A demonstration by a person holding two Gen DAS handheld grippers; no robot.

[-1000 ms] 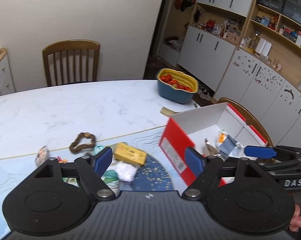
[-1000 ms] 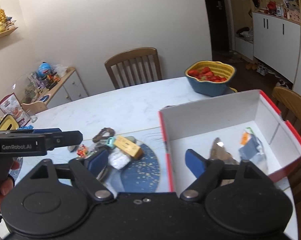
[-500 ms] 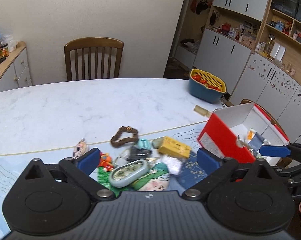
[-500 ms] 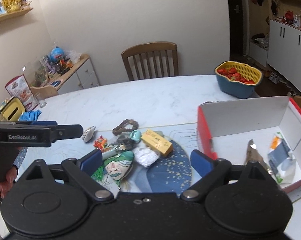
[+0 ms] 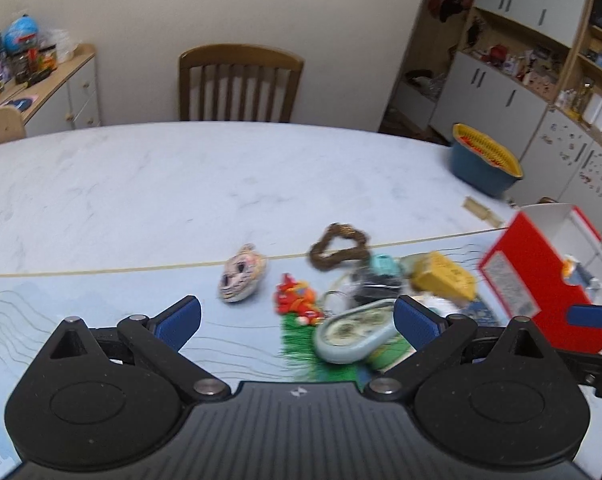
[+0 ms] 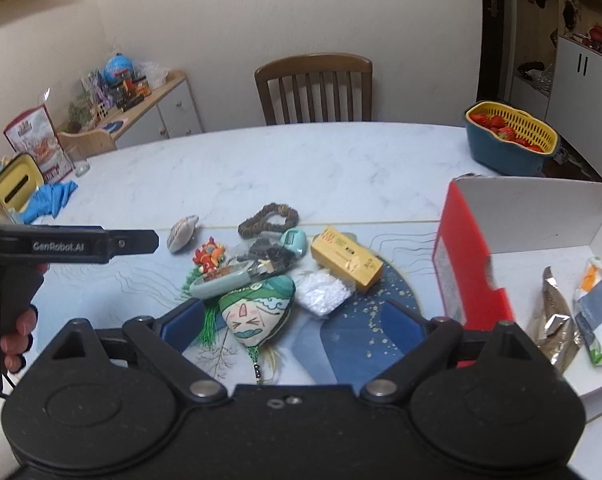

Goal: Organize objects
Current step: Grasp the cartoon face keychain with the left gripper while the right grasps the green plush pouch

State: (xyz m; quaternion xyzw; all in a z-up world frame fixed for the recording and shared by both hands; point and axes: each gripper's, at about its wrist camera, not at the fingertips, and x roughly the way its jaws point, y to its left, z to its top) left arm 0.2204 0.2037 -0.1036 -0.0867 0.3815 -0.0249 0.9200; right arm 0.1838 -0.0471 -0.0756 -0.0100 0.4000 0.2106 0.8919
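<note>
A pile of small objects lies on the blue mat: a yellow box (image 6: 346,258), a white packet (image 6: 322,292), a green face-shaped pouch (image 6: 257,309), a pale oval case (image 6: 220,281), a brown bead ring (image 6: 268,220), a red-orange toy (image 6: 209,255) and a shell-like trinket (image 6: 183,232). A red and white cardboard box (image 6: 477,252) stands open at the right with two snack packets (image 6: 573,312) inside. My left gripper (image 5: 297,320) is open and empty above the pile. My right gripper (image 6: 293,324) is open and empty, near the pouch.
A blue and yellow basket of strawberries (image 6: 509,136) stands at the table's far right. A wooden chair (image 6: 313,88) is behind the marble table (image 6: 301,160). A blue cloth (image 6: 53,196) and a yellow holder (image 6: 17,184) lie far left.
Both grippers have swung left from the red box toward the pile of objects. Both stay open and empty.
</note>
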